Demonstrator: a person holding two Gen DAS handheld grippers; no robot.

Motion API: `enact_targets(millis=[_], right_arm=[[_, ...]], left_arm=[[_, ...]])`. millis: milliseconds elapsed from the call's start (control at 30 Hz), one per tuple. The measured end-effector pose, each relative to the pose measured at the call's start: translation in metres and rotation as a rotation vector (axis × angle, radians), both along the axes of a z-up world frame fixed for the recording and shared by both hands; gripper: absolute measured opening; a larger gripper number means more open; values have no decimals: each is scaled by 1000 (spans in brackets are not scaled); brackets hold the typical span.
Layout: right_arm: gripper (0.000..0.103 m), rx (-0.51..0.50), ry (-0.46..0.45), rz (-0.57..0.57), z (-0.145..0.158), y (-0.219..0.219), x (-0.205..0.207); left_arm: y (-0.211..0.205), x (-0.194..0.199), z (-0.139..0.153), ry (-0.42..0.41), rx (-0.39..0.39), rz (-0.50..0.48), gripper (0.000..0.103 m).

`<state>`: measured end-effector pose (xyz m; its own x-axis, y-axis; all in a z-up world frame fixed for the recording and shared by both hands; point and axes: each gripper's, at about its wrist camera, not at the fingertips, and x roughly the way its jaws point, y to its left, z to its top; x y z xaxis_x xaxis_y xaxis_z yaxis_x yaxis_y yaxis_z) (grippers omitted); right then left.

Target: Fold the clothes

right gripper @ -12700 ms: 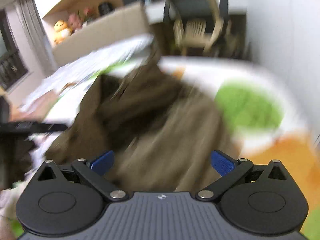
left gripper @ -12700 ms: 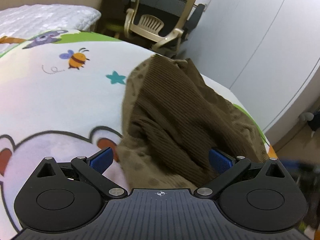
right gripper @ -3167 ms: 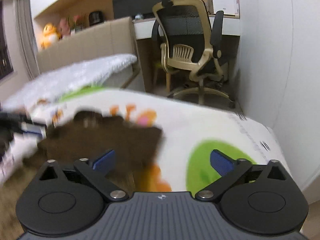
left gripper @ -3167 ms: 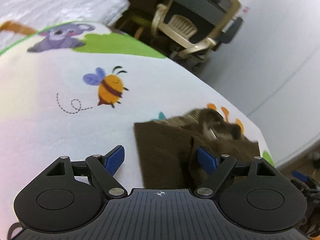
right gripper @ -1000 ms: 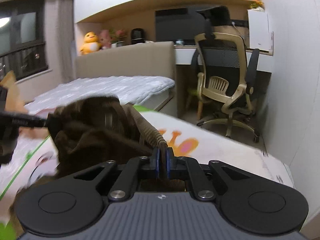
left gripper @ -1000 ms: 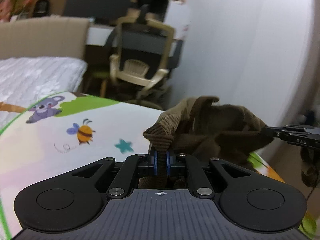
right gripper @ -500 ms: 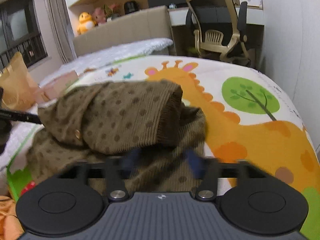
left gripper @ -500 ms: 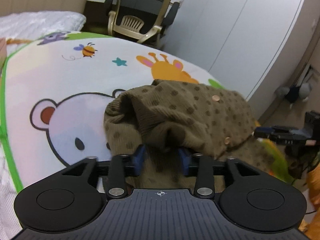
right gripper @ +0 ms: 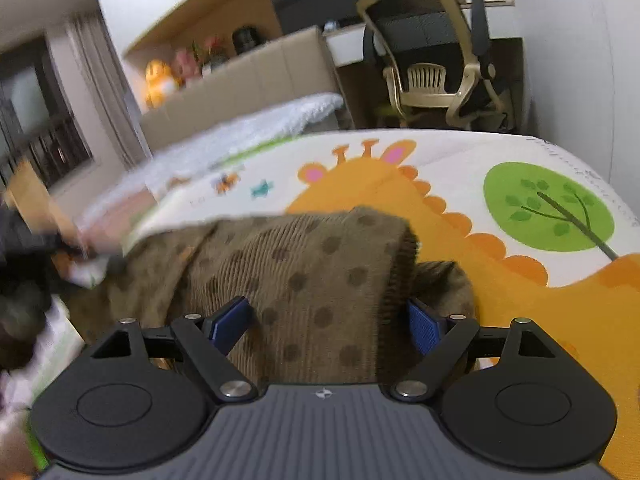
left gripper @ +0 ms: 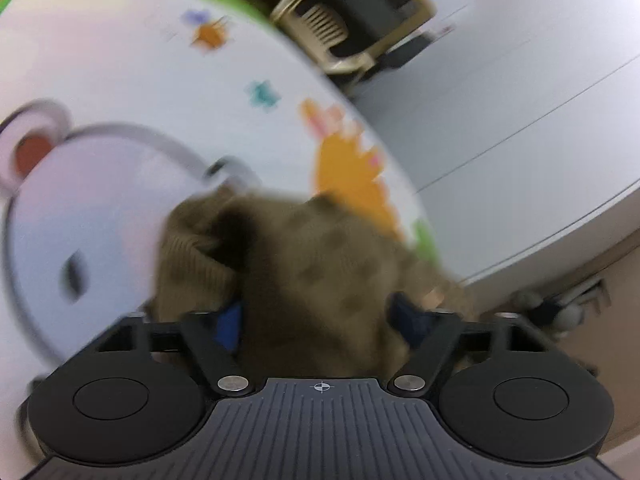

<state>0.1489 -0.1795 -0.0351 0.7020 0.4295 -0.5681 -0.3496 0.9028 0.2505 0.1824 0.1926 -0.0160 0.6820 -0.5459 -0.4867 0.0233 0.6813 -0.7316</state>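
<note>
- We read no legible writing anywhere.
- Our left gripper [left gripper: 316,320] and right gripper [right gripper: 330,326], clamped a second ago, have just been opening and now stand apart around the dotted brown garment [right gripper: 304,256], now lying on the cartoon mat [right gripper: 520,160].

Right gripper [right gripper: 326,322] jaws just opened, straddling dotted brown garment [right gripper: 296,256] lying folded on cartoon mat [right gripper: 500,208]; pads clear.

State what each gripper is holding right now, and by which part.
Nothing is held. The left gripper and the right gripper have just been opening; the brown dotted garment lies between their spread jaws, released onto the cartoon play mat.
</note>
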Motion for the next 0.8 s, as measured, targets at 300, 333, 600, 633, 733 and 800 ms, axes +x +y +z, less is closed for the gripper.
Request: enact_targets(millis=[300,333,600,633,733,800], right_arm=[[86,-161,-27,-25,1,-16,-59],[87,-163,-34,-19,3,-17,-68],[70,-239,-107,253,16,26,-143],[66,-231,-87,288,16,31,-148],[62,-243,-37,341,11,44,-157],[62,-257,8,337,3,48,-158]], left_arm=[[-7,-63,45,-129,373,29,91],[-13,-72,41,-115,442,15,91],[-91,-150,22,-245,805,-236,91],[-103,-156,18,-264,826,-282,86],[-137,-171,5,-317,880,-416,79],[-155,-172,-4,-329,875,-477,79]])
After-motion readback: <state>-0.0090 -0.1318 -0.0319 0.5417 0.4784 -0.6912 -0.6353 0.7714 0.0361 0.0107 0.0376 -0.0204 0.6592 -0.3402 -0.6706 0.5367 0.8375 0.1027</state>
